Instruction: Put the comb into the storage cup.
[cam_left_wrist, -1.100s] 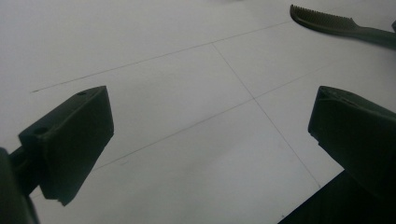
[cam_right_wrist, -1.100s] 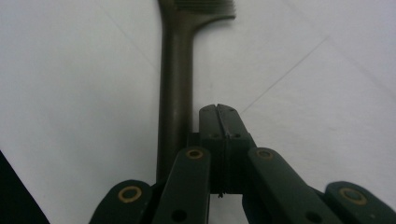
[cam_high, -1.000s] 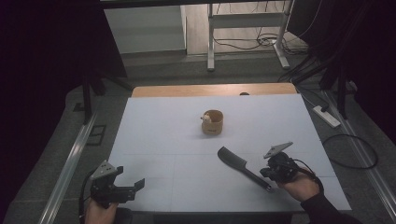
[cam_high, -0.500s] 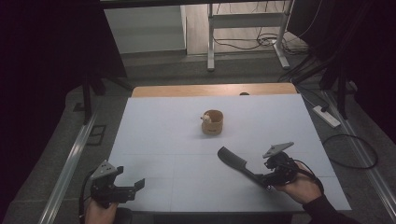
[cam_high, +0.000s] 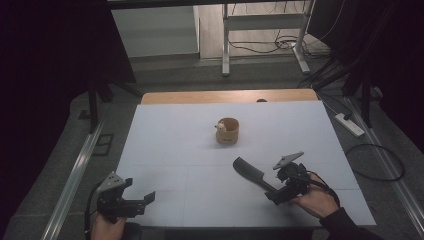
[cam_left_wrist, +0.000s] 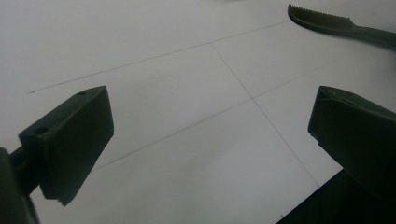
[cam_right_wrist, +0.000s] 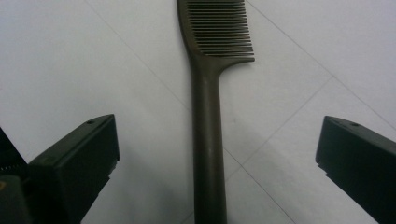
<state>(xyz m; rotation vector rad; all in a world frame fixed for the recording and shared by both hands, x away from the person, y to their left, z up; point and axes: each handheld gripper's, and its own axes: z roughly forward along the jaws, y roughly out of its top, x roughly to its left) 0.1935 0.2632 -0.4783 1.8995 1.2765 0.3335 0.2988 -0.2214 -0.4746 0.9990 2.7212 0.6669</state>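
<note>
Dark comb: long, brown-black plastic comb (cam_high: 254, 173) with straight handle, flat on white table surface (cam_high: 175, 150), near right front corner.
Right gripper (cam_high: 280, 192): jaws just opened wide; handle (cam_right_wrist: 208, 154) lies between, untouched by either pad.
Left gripper (cam_high: 132, 204): by left front corner, jaws spread apart, nothing between.
Handling: likely light, stiff, smooth; apt to slip or pivot if pinched near one end.
Hold point: mid-handle, across narrow sides, clear of fine teeth (cam_right_wrist: 219, 28).
Right gripper view: teeth and handle in detail.
High view: small tan wooden cup (cam_high: 228, 131) at centre of surface, well apart from comb.
Left gripper view: toothed end (cam_left_wrist: 322, 21) far off.
</note>
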